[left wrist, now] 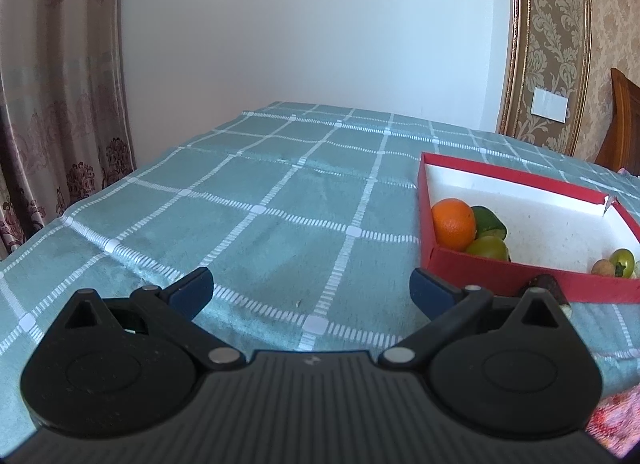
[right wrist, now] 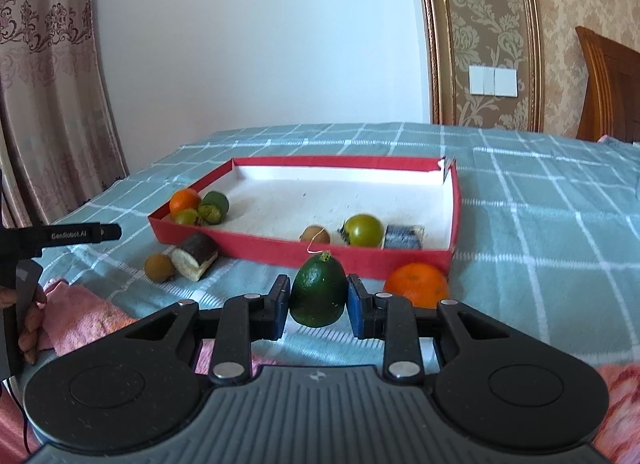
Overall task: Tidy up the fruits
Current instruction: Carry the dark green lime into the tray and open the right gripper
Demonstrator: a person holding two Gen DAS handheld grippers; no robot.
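My right gripper (right wrist: 319, 304) is shut on a dark green, egg-shaped fruit (right wrist: 316, 284) and holds it just in front of the red box (right wrist: 304, 256). The white-floored box holds an orange (right wrist: 184, 200), two green fruits (right wrist: 216, 204) beside it, a green tomato (right wrist: 363, 230), a small brown fruit (right wrist: 315, 235) and a striped block (right wrist: 404, 238). Outside the box lie another orange (right wrist: 416, 284), a brown round fruit (right wrist: 160, 268) and a dark roll (right wrist: 196, 254). My left gripper (left wrist: 311, 292) stands open over bare cloth, left of the box (left wrist: 500, 272).
A teal checked tablecloth (left wrist: 260, 192) covers the table. A pink towel (right wrist: 80, 316) lies at the near left edge, next to a hand (right wrist: 30, 328) on the other gripper's handle. Curtains hang at the left, and a wooden chair back (right wrist: 608, 84) stands far right.
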